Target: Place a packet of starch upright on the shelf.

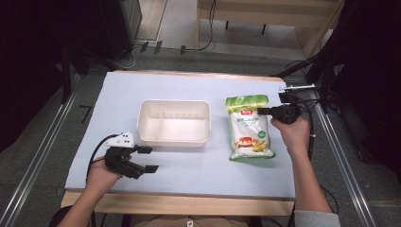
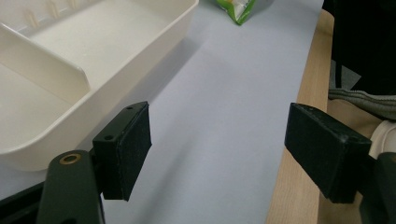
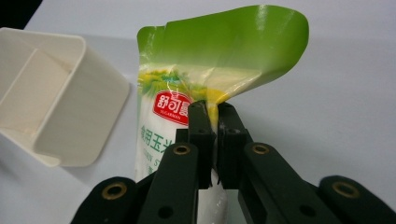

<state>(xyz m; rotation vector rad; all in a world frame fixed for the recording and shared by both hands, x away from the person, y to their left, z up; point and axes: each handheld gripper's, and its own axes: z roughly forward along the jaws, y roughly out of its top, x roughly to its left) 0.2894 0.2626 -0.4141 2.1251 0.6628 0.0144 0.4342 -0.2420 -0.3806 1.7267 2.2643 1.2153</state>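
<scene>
Table [image 1: 189, 177] w/ blue mat: white tray [image 1: 174, 122], snack bag [image 1: 249, 135] beside it.

white divided tray [image 1: 173, 122] on pale blue table cover [image 1: 189, 170], wooden table edge [image 1: 179, 204]

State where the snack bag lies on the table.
In the high view, the snack bag lies right of the white divided tray, its upper edge pinched by the right gripper.

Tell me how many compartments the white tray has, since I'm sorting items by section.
2. The tray is split by one divider: a narrower compartment on its left side, a wider compartment on the right, nearer the snack bag.
</scene>
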